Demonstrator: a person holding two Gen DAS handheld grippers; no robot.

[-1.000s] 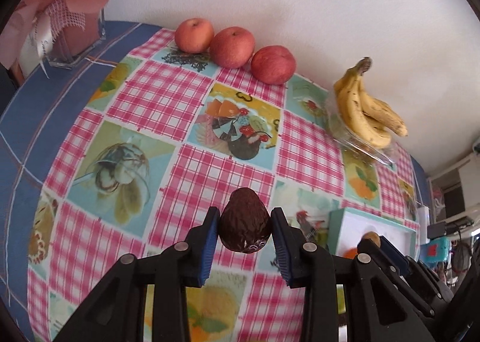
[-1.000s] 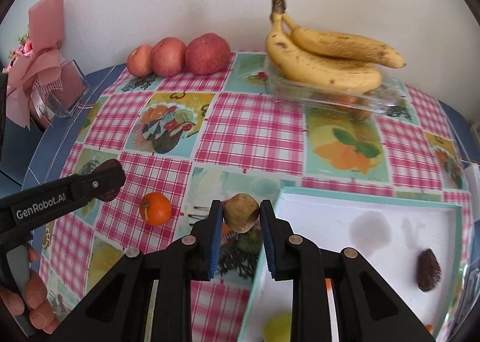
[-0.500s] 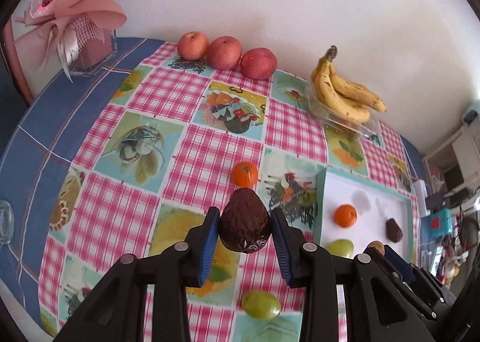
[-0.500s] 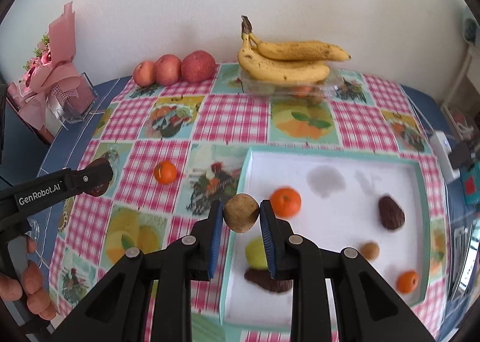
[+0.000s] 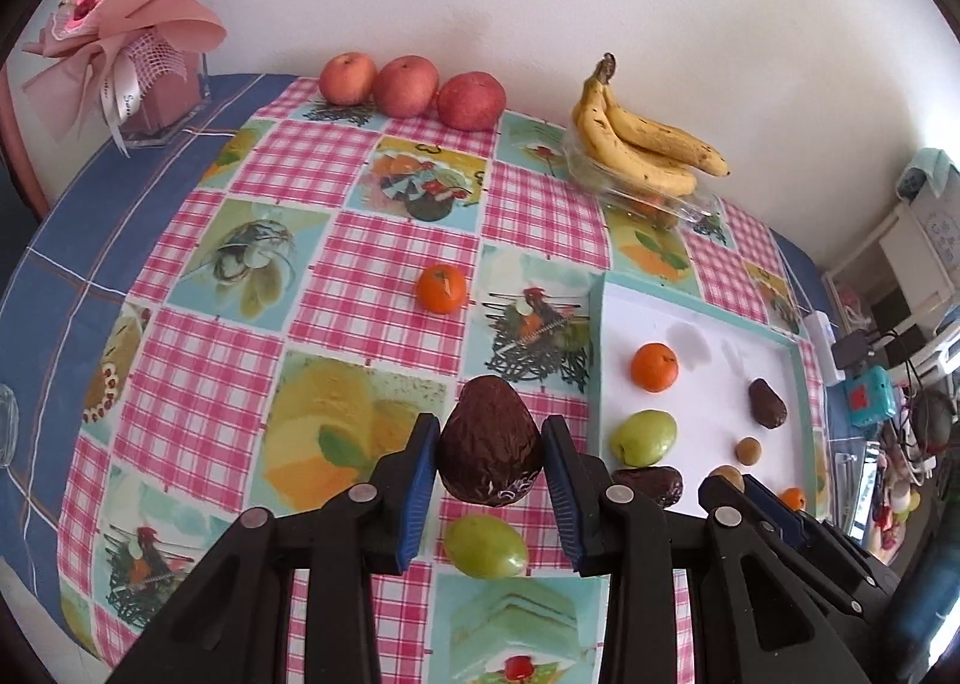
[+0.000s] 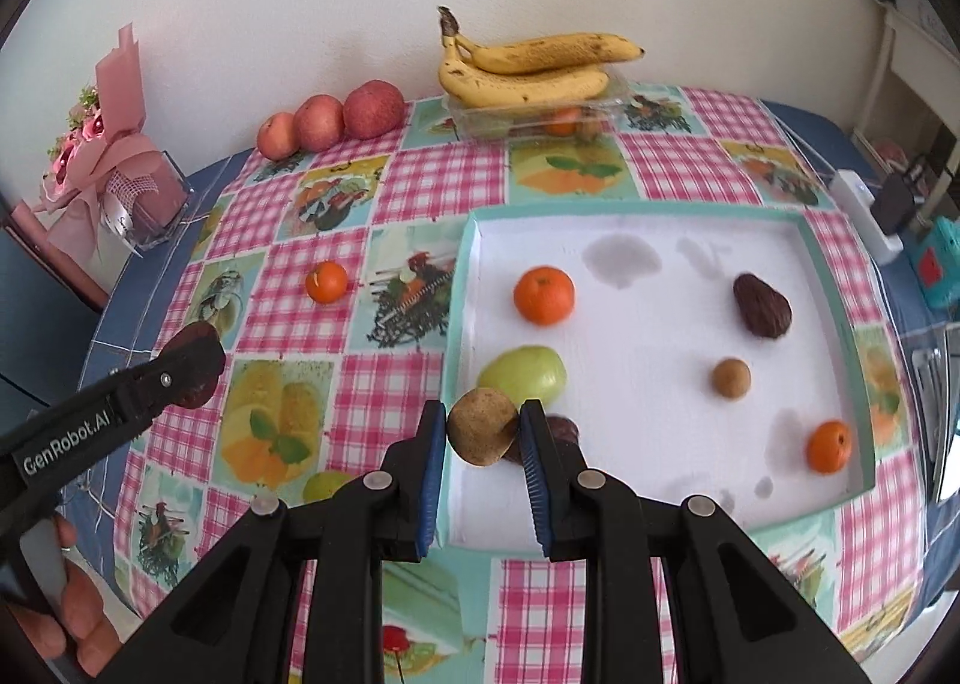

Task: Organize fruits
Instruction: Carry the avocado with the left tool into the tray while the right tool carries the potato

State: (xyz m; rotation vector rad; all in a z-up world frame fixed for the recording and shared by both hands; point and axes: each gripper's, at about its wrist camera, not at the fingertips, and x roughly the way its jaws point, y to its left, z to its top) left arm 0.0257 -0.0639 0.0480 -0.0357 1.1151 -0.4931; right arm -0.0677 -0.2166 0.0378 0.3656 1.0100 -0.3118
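My left gripper (image 5: 489, 459) is shut on a dark brown avocado (image 5: 489, 453), held above the checked tablecloth left of the white tray (image 5: 780, 384). My right gripper (image 6: 483, 435) is shut on a small tan kiwi-like fruit (image 6: 482, 426) over the tray's (image 6: 660, 444) near-left edge. In the tray lie tangerines (image 6: 543, 294), a green fruit (image 6: 528, 375), a dark avocado (image 6: 762, 305) and a small brown fruit (image 6: 731, 378). A loose tangerine (image 5: 441, 288) and a green fruit (image 5: 486, 546) lie on the cloth.
Three apples (image 5: 408, 86) line the back wall. Bananas (image 5: 642, 144) rest on a clear plastic box. A pink bouquet in a clear holder (image 5: 132, 42) stands at the back left. Cluttered shelves and a power strip (image 6: 864, 216) sit to the right.
Both grippers have pulled back and risen with their fruit held. The views widened, so the tray, the loose tangerine and the green fruit came into sight.
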